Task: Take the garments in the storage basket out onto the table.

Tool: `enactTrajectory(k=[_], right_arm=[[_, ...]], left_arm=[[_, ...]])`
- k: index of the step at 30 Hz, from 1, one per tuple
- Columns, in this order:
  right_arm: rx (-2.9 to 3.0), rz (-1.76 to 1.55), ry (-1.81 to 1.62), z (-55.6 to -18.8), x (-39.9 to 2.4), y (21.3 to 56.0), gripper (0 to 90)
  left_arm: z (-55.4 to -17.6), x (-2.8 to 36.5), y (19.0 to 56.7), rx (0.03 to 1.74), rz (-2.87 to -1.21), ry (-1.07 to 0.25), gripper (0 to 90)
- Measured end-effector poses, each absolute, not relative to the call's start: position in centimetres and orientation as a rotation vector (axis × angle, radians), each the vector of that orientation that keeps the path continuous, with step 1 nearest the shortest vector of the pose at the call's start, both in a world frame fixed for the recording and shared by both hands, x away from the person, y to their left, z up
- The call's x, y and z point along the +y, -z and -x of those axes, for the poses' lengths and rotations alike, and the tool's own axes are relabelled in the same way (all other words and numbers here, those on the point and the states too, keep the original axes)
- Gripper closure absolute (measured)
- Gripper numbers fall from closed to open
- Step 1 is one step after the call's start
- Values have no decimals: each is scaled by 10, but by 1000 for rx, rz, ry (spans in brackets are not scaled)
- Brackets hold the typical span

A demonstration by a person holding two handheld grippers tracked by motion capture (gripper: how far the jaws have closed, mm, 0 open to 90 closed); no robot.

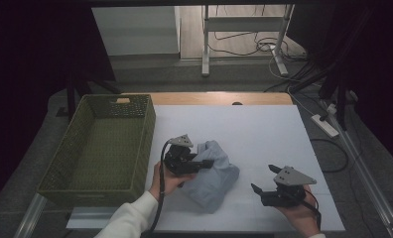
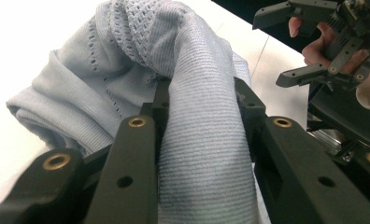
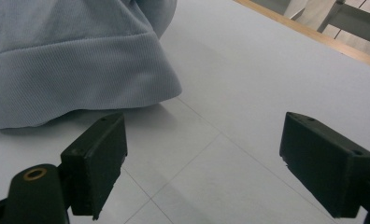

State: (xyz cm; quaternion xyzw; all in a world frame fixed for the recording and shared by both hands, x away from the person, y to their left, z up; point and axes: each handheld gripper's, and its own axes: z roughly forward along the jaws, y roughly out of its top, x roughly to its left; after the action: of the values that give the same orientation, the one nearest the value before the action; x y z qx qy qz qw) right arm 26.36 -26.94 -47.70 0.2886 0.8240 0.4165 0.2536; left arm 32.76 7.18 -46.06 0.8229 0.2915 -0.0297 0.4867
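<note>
My left claw (image 1: 207,162) is clenched on a fold of the pale blue knit garment (image 1: 212,178), which lies bunched on the white surface (image 1: 264,134) just right of the green basket (image 1: 102,144), while my right claw (image 1: 263,178) hangs released nearby.

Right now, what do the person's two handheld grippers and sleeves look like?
Both the left gripper and right gripper are matte black, each topped by a grey three-cornered plate, with brass-coloured rivets at the jaw joints. A black cable trails from the left one. The left arm wears a white sleeve.
</note>
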Motion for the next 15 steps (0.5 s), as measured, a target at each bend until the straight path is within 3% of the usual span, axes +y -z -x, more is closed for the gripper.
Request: enactTrajectory(k=[15], right_arm=[[2242, -783, -1131, -264, -269, 477, 155]], left_arm=[[-330, 72, 469, 728, -2025, 85, 652]])
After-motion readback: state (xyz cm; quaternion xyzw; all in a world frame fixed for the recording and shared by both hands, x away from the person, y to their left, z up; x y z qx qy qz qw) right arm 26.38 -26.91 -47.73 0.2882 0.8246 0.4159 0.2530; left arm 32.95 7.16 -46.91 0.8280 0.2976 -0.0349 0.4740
